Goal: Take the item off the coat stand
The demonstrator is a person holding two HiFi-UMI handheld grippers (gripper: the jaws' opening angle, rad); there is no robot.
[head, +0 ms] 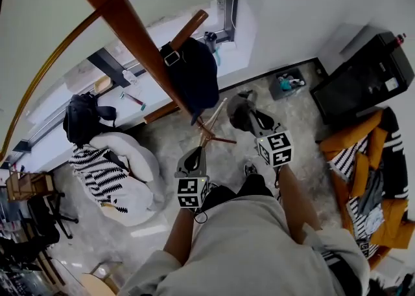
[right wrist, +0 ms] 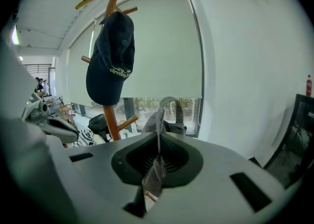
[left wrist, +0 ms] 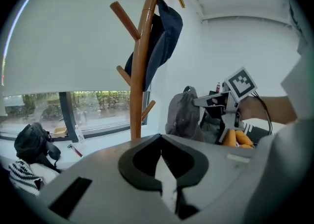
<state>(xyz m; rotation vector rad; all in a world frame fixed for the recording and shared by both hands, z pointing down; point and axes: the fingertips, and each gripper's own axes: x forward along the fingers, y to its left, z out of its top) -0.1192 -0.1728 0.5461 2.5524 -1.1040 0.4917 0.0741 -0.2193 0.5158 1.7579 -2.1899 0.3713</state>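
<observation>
Grey bag (head: 241,114) hangs off the pegs now, just right of the coat stand (head: 139,42) pole and above the marble floor (head: 298,113). Higher up the pole, a navy cap (head: 194,74) hangs on a peg. A black backpack (head: 81,120) sits on the window ledge, a striped cloth (head: 100,173) lies over a white cushion, and an orange chair (head: 366,134) stands at far right. Both forearms reach forward, the right further out. The right gripper (right wrist: 158,120) has its jaws clamped on a fold of the bag's soft grey fabric, its loop handle upright. The left gripper (left wrist: 162,142) hangs lower, jaws together and empty.
</observation>
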